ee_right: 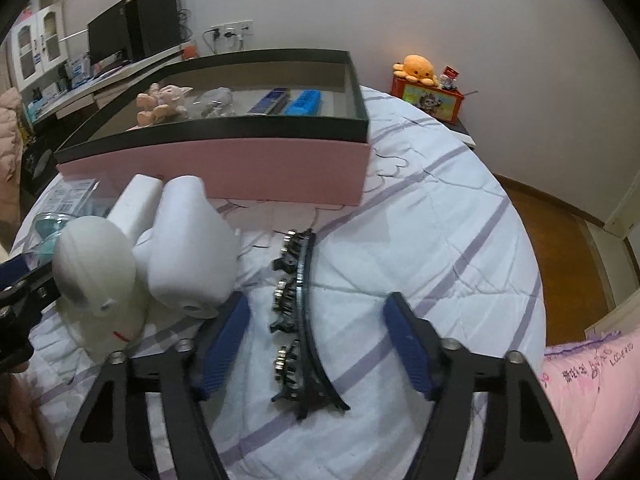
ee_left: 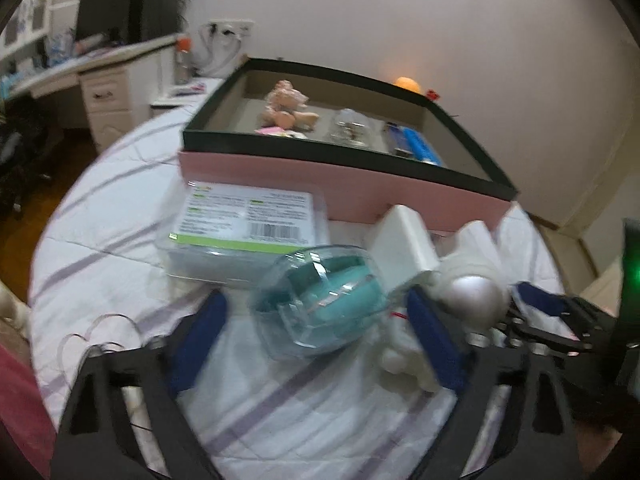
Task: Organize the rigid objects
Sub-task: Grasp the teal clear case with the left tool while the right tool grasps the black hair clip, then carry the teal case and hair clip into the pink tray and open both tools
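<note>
A pink box with a dark rim [ee_left: 400, 92] [ee_right: 224, 160] lies open on the bed and holds a pink plush toy [ee_left: 286, 106], a clear item and blue items. My left gripper [ee_left: 320, 332] is open around a clear case with a teal insert [ee_left: 320, 304]. Behind it lies a clear flat box with a label [ee_left: 244, 220]. White figures [ee_right: 160, 256] [ee_left: 472, 280] stand to its right. My right gripper [ee_right: 316, 344] is open, its fingers either side of a black headband with bows [ee_right: 300, 320] on the bedspread.
The bed has a white cover with purple stripes [ee_right: 440, 240]. A desk with a monitor [ee_right: 108, 36] stands at the back left. An orange octopus plush on a red box [ee_right: 424, 80] sits at the back right. A pink pillow [ee_right: 592, 392] lies at the right.
</note>
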### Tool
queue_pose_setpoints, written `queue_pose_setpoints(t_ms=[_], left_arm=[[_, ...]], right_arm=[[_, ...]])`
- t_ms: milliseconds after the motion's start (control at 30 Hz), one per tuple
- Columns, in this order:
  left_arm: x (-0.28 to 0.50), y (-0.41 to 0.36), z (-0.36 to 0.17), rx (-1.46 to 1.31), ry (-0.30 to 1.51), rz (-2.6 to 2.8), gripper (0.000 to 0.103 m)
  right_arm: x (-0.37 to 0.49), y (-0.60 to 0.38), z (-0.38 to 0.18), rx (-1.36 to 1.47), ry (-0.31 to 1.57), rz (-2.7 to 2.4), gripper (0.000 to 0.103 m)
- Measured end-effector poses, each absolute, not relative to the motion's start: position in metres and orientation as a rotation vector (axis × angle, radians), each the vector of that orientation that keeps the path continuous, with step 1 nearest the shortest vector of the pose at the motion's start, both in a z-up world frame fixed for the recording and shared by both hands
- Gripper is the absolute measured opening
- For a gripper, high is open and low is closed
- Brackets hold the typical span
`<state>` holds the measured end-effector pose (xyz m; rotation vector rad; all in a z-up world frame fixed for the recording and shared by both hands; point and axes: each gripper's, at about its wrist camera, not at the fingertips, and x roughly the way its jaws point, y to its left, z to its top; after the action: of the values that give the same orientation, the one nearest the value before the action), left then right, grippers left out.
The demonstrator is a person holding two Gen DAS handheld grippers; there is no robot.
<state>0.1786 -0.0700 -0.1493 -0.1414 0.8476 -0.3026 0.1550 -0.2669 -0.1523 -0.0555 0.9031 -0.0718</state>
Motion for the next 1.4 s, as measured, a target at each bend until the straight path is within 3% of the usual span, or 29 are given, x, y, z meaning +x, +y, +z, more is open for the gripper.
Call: queue_pose_setpoints(t_ms=[67, 200, 233, 300, 333, 400, 433, 467, 933, 1400], left_arm=[[0.176, -0.075, -0.147, -0.116, 0.84, -0.316, 0.072], [0.177, -0.073, -0.148, -0.12, 0.845, -0.334, 0.072], [0.178, -0.074, -0.148, -0.117, 0.844, -0.334, 0.074], [0.178, -0.077, -0.146, -0.081, 0.828, -0.281, 0.091], [0.178, -0.077, -0.146, -0.08, 0.821, -0.271, 0.09], [0.182, -0.077, -0.147, -0.11, 0.833, -0.29, 0.073], [0.182, -0.077, -0.147, -0.105, 0.839, -0.286, 0.072], [0.181, -0.079, -0.147, -0.094, 0.836, -0.288, 0.072], [0.156, -0.052, -0.133, -0.08, 0.818, -0.255, 0.072], [0.171, -0.029, -0.05, -0.051, 0.669, -0.248, 0.072]], right_arm=[[0.153, -0.263, -0.151, -0.062, 0.901, -0.061, 0.045], [0.15, -0.261, -0.149, -0.049, 0.903, -0.056, 0.034], [0.15, -0.261, -0.149, -0.045, 0.904, -0.055, 0.033], [0.15, -0.262, -0.149, -0.042, 0.907, -0.056, 0.033], [0.152, -0.261, -0.15, -0.044, 0.907, -0.059, 0.033], [0.154, -0.26, -0.151, -0.044, 0.904, -0.056, 0.029], [0.153, -0.26, -0.15, -0.042, 0.903, -0.052, 0.021], [0.153, -0.259, -0.149, -0.039, 0.902, -0.049, 0.019], [0.127, -0.259, -0.124, 0.06, 0.861, 0.019, 0.019], [0.149, -0.233, -0.048, 0.028, 0.74, 0.125, 0.019]])
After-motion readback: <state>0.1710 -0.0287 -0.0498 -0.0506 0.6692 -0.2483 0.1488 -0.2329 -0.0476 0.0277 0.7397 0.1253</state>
